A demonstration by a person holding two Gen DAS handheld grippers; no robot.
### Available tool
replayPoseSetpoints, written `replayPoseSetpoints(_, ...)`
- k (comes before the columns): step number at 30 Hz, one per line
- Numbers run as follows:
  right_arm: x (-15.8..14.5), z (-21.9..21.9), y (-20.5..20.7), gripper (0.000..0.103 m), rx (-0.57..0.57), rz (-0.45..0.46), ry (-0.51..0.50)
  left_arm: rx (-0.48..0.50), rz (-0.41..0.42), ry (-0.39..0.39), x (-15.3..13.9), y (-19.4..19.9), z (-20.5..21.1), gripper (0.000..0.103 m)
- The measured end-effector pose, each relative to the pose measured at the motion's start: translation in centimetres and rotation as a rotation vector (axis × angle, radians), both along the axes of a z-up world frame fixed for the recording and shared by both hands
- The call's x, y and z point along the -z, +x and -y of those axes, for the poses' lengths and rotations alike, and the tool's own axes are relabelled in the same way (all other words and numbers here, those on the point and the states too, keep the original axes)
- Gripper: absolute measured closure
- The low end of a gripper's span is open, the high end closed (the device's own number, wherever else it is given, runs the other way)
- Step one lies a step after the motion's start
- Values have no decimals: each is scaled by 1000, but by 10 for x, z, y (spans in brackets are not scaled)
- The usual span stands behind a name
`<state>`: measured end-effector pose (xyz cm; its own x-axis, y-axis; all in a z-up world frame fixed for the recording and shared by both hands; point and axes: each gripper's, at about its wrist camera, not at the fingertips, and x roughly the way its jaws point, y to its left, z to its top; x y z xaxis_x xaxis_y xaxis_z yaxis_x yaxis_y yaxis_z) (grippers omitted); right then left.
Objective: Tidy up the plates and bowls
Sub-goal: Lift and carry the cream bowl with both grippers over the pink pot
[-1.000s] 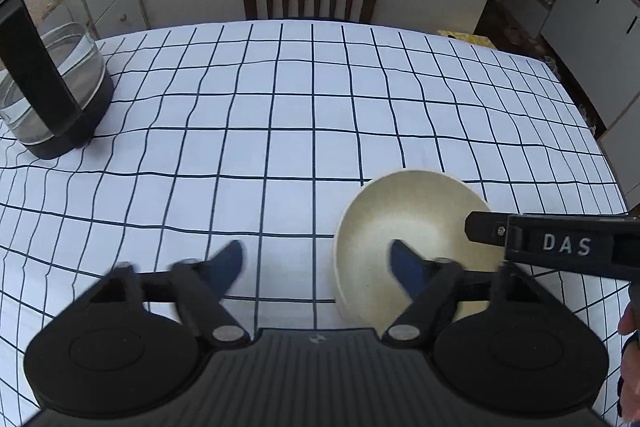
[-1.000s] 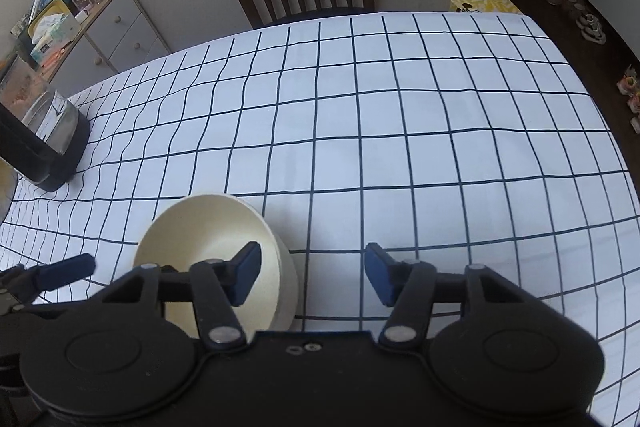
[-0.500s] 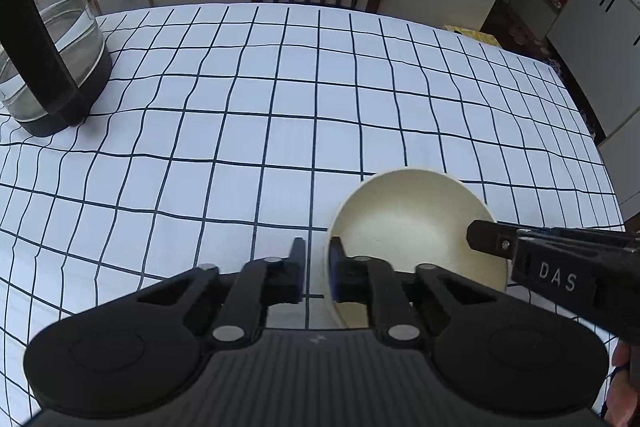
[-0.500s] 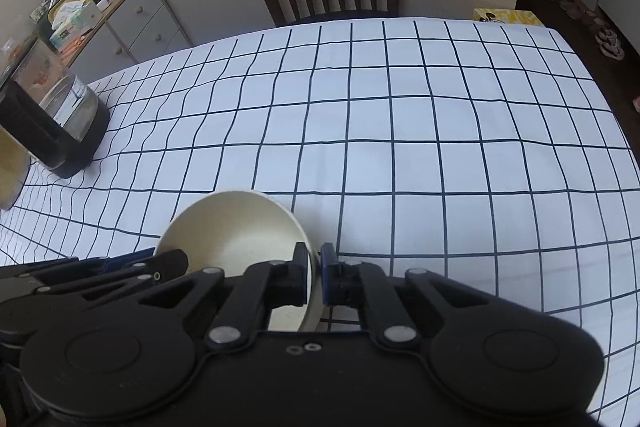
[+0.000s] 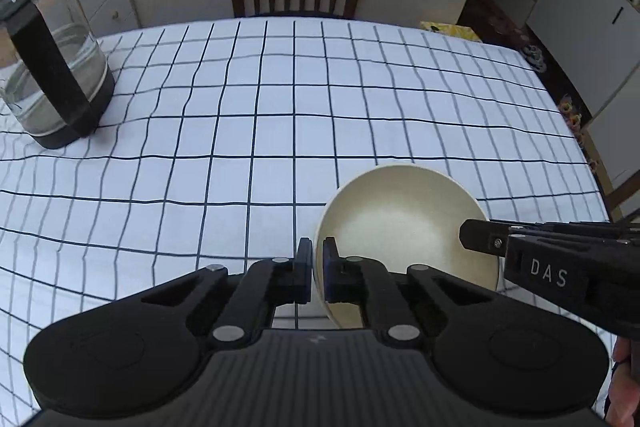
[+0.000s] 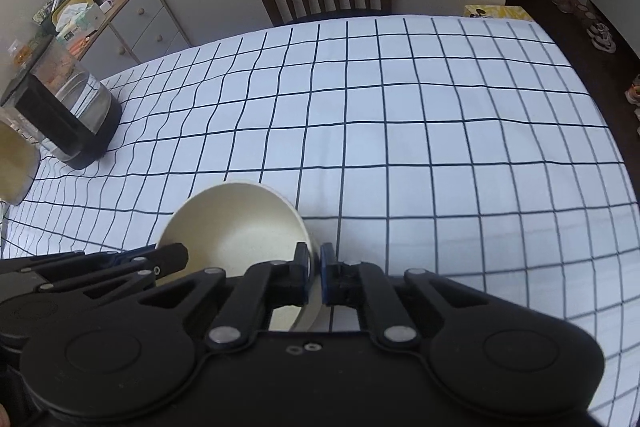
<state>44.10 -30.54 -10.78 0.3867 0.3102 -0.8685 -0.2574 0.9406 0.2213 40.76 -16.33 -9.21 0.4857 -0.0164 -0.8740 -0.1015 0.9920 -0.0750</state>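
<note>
Left gripper point(image 5: 317, 269): angled steeply down, 2 fingers point(image 5: 303, 267) closed tight w/ only a thin gap. Right gripper point(image 6: 315, 273): same steep downward tilt, fingers point(image 6: 327, 273) also pinched together. Both side by side, tips pointing toward each other. Bit of a hand point(image 5: 622, 383) visible behind right gripper.

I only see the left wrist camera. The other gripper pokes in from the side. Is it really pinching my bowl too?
Observer: Yes. In the right wrist view, the right gripper is shut on the rim of the bowl, with one finger inside and one outside.
Operator: Is this the only bowl on the table?
Observer: No. A second cream bowl peeks in at the left edge of that view, close to the kettle. The picture's edge cuts off most of it.
</note>
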Motion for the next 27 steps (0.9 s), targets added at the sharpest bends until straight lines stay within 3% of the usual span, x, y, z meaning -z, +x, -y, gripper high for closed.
replayPoseSetpoints(15, -80, 26, -89, 97, 48, 89, 23, 106, 79, -22, -79, -89, 18, 99)
replayPoseSetpoints(27, -115, 51, -171, 97, 104, 130, 16, 211, 93, -13, -107, -165, 41, 98)
